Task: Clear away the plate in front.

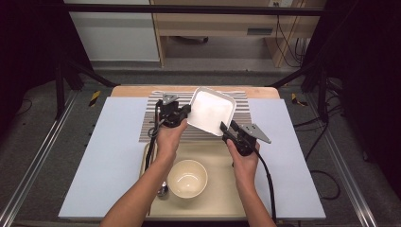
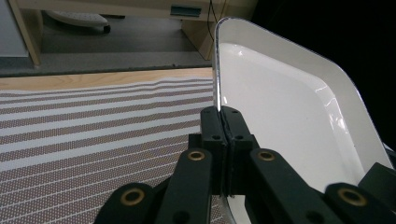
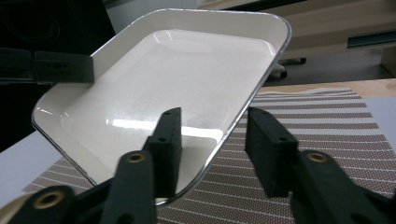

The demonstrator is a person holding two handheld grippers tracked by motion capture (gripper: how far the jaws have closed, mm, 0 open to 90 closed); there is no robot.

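Two grippers meet at a white tray (image 1: 211,110) lifted and tilted above the striped mat (image 1: 151,118) in the high view. From the left gripper (image 2: 222,116) view, its jaws are clamped tight on the tray's rim. From the right gripper (image 3: 212,135) view, its jaws straddle the tray's edge, apart, not pressing.

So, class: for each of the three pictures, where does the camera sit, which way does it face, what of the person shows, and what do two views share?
High view: above the table, facing forward and down; forearms, left gripper, right gripper, bowl.
Left gripper view: on the left gripper, looking along shut jaws clamping the tray rim, across the striped mat.
Right gripper view: on the right gripper, jaws astride the tray's rim, not touching.
Shared: tray and mat.
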